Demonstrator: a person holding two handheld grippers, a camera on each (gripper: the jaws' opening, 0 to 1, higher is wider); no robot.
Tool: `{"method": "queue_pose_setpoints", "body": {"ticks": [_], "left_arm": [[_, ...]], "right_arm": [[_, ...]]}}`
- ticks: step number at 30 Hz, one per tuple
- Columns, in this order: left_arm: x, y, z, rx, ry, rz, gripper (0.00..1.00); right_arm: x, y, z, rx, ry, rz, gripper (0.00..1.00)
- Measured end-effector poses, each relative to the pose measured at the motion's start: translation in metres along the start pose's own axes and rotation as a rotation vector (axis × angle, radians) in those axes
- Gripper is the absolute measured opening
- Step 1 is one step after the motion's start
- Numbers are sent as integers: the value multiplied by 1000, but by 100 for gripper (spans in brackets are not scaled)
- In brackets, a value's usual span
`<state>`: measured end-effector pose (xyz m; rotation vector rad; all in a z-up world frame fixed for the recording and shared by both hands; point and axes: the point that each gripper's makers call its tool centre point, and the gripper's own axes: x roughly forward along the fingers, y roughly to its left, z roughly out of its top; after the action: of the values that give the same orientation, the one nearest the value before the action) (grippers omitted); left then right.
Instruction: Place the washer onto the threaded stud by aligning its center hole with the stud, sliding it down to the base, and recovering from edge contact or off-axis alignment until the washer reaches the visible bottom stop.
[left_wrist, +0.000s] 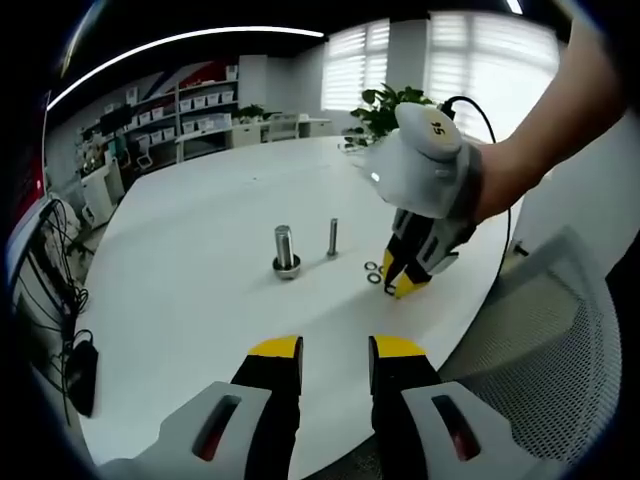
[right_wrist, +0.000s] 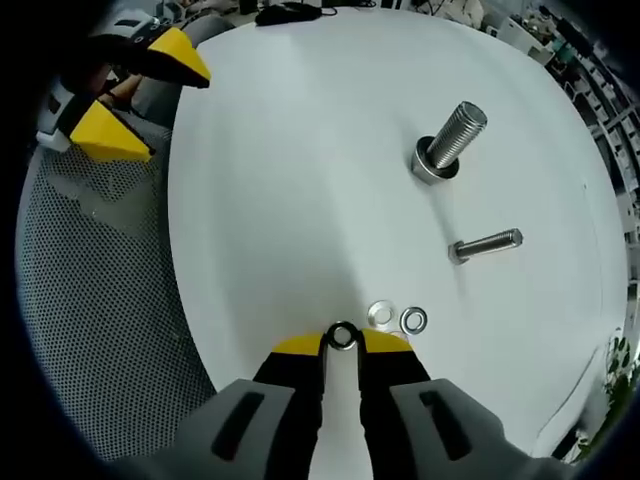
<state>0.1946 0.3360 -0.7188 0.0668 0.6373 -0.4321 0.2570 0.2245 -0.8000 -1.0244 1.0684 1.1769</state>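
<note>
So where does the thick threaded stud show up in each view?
Left gripper view: thick threaded stud stands left of centre, left of the thin stud.
Right gripper view: it sits upper right, above the thin stud.
Shared landmark: the loose washers beside the right gripper.

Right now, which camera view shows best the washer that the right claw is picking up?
The right gripper view: the dark washer sits close, between the right claw's yellow tips, its hole clearly visible. In the left gripper view that claw is far off and covers it; there the loose washers beside it are tiny.
</note>
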Motion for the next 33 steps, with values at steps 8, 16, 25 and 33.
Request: {"method": "queue_pose_setpoints", "body": {"ticks": [8,16,25,33], "left_arm": [[-1,1,0,0,-3,5,25],[-1,1,0,5,0,3,25],[0,1,-1,11,5,7,25],[0,1,0,10,4,8,25]], "right_arm": [[-2,0,-4,8,7,24,13],[-25,-20,2,79,-63,28,14],[-43,-43,13,104,-116,-7,14],[-56,-58,28,83,-157,-28,14]]}}
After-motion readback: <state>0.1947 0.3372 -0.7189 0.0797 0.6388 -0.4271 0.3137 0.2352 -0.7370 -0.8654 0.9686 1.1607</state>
